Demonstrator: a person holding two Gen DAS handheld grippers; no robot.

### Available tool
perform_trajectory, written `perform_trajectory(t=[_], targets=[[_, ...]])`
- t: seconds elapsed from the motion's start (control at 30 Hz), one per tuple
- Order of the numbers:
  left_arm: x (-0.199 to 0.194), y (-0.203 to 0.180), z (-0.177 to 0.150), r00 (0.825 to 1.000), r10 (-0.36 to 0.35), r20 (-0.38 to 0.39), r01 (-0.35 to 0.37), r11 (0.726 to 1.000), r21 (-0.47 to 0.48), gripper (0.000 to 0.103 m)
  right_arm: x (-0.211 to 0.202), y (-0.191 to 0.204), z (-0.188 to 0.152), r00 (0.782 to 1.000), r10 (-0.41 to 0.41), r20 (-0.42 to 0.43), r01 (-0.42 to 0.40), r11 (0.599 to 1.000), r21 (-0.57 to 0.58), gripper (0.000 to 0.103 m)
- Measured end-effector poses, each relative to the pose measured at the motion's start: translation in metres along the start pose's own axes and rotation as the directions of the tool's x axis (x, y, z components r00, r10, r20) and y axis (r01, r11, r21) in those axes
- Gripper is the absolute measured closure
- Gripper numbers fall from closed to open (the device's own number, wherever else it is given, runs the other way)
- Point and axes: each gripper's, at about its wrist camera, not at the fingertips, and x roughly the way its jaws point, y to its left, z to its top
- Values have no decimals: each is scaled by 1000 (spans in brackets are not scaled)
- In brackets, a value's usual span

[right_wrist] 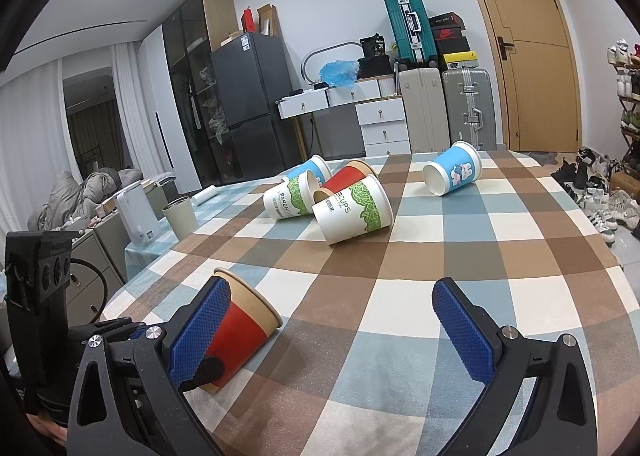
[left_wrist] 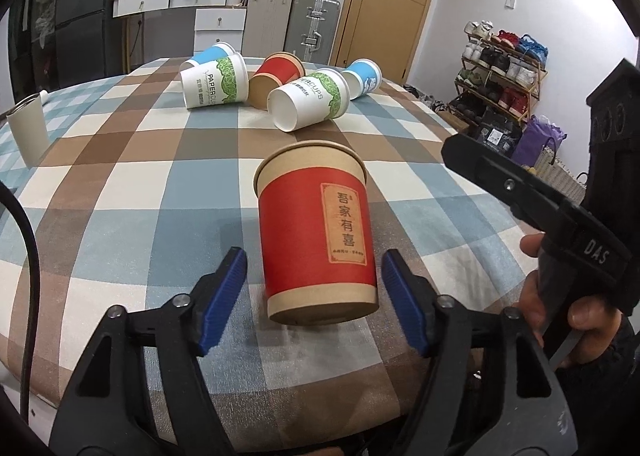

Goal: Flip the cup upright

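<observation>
A red and kraft paper cup (left_wrist: 316, 232) lies on its side on the checked tablecloth (left_wrist: 120, 175), mouth pointing away from me. My left gripper (left_wrist: 314, 296) is open, its blue pads on either side of the cup's base without touching it. In the right wrist view the same cup (right_wrist: 244, 320) lies at the lower left, partly hidden behind the left pad of my right gripper (right_wrist: 332, 332). My right gripper is open and empty, to the right of the cup; it also shows in the left wrist view (left_wrist: 520, 191).
Several more paper cups lie tipped in a cluster at the far side: white-green ones (left_wrist: 308, 99) (right_wrist: 352, 207), a red one (left_wrist: 276, 75) and blue ones (left_wrist: 362, 77) (right_wrist: 452, 171). A grey cup (left_wrist: 28, 127) stands upright at the left table edge. Suitcases, drawers and a shoe rack lie beyond.
</observation>
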Motion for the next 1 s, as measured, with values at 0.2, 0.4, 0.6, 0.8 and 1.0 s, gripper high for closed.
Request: perform_trajectory(t=[0.2, 0.4, 0.6, 0.8, 1.0], targets=[[-10, 11, 7, 999, -3, 39, 3, 1000, 5, 12, 0, -1, 0, 1000, -2, -5, 2, 1000, 2, 0], [-27, 30, 17, 994, 11, 105, -11, 1000, -1, 1, 4, 1, 1, 999, -9, -38, 9, 1000, 6, 0], [-30, 52, 26, 986, 39, 163, -46, 998, 38, 1, 12, 5, 2, 995, -9, -103, 13, 999, 37, 0], [-26, 77, 28, 977, 74, 198, -81, 996, 29, 1, 23, 13, 2, 982, 10, -189, -1, 999, 49, 0], [-19, 87, 23, 974, 89, 210, -99, 994, 38, 1, 32, 23, 3, 967, 47, -252, -32, 998, 61, 0]])
